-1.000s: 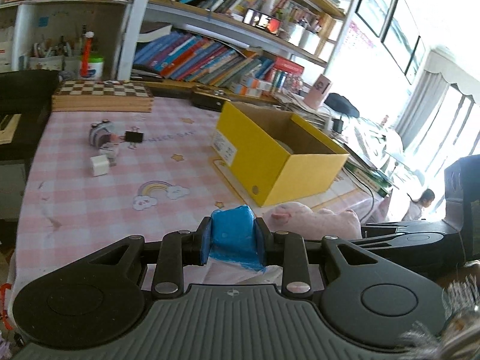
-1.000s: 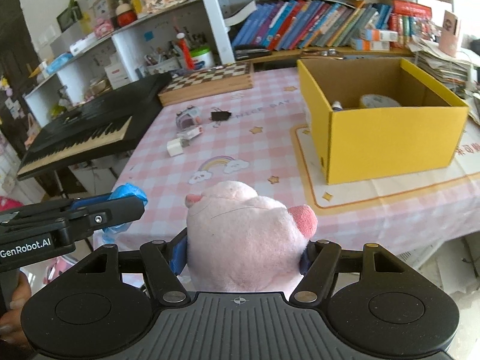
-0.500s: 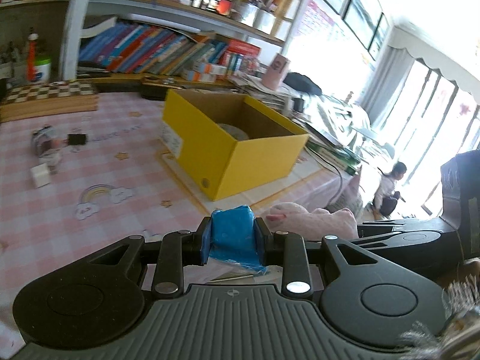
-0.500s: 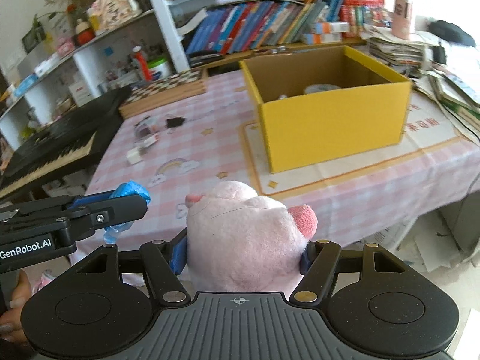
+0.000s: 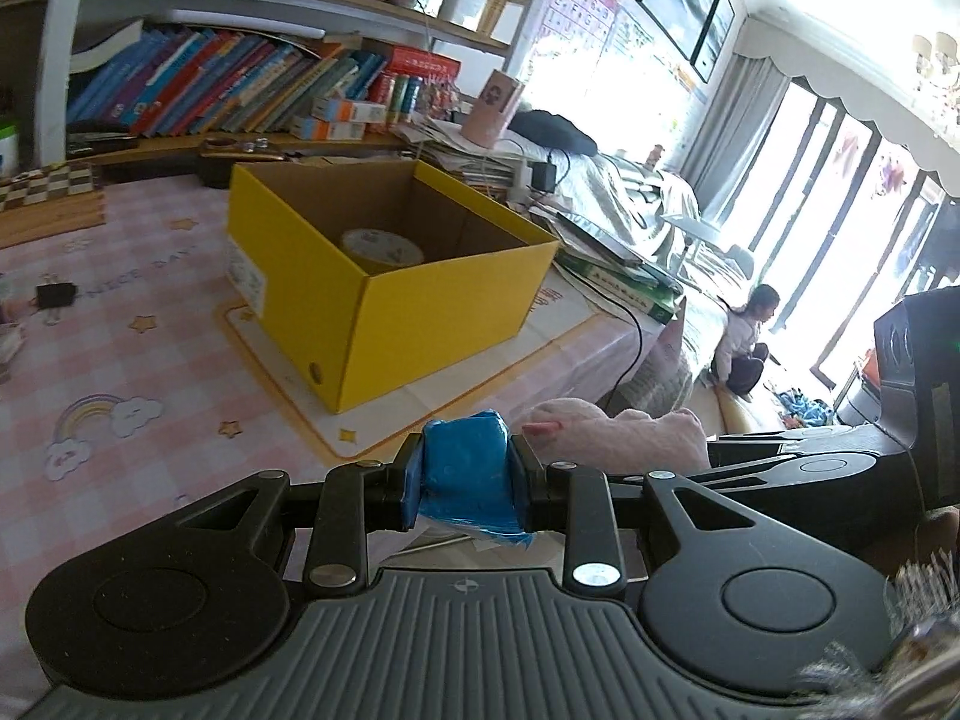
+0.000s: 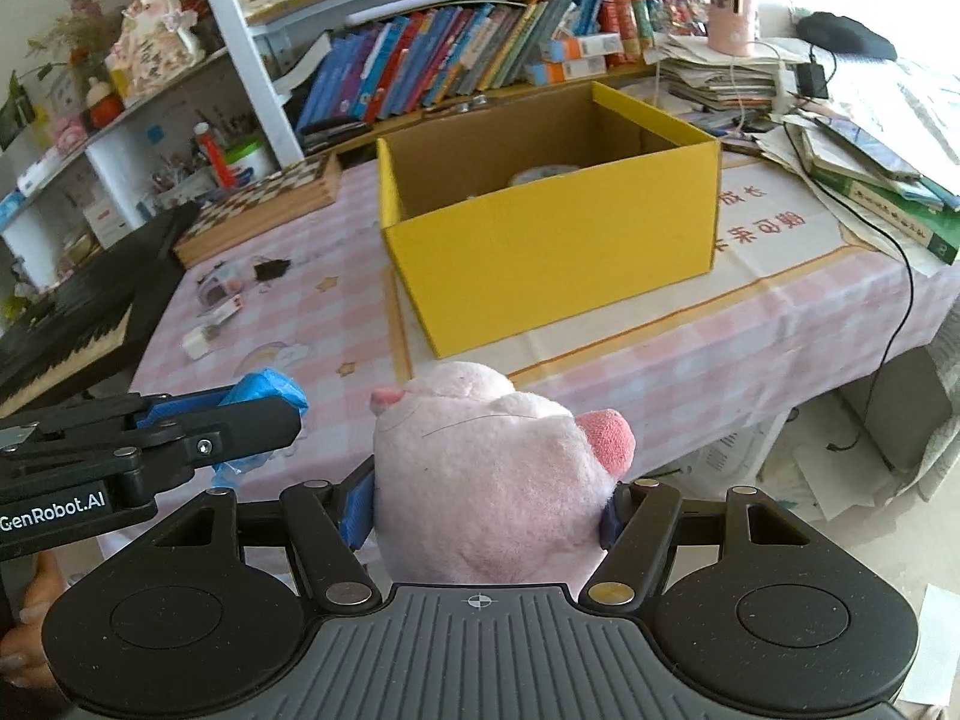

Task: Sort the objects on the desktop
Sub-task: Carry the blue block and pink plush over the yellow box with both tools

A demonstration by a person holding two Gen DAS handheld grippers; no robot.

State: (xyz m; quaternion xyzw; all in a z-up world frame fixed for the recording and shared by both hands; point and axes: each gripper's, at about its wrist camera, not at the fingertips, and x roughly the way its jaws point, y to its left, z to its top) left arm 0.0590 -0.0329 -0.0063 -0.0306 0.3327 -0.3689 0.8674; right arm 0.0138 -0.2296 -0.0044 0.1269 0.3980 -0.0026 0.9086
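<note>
Prob about halfway imo: tape roll [image 5: 381, 247] already in yellow box [image 6: 552, 240], right gripper [image 6: 486, 501] clamped on pink plush [image 6: 492, 468], left gripper [image 5: 465, 474] pinched together w/ nothing between, binder clip [image 5: 55, 295] + small bits [image 6: 219, 306] left on table.

Both grippers are matte black plastic — ribbed grey plate at the bottom of the frame, round discs either side, silver screws on the linkage bars. The left gripper [image 6: 264, 414] has blue-wrapped fingers [image 5: 465, 468] and white "GenRobot.AI" lettering at lower left.
</note>
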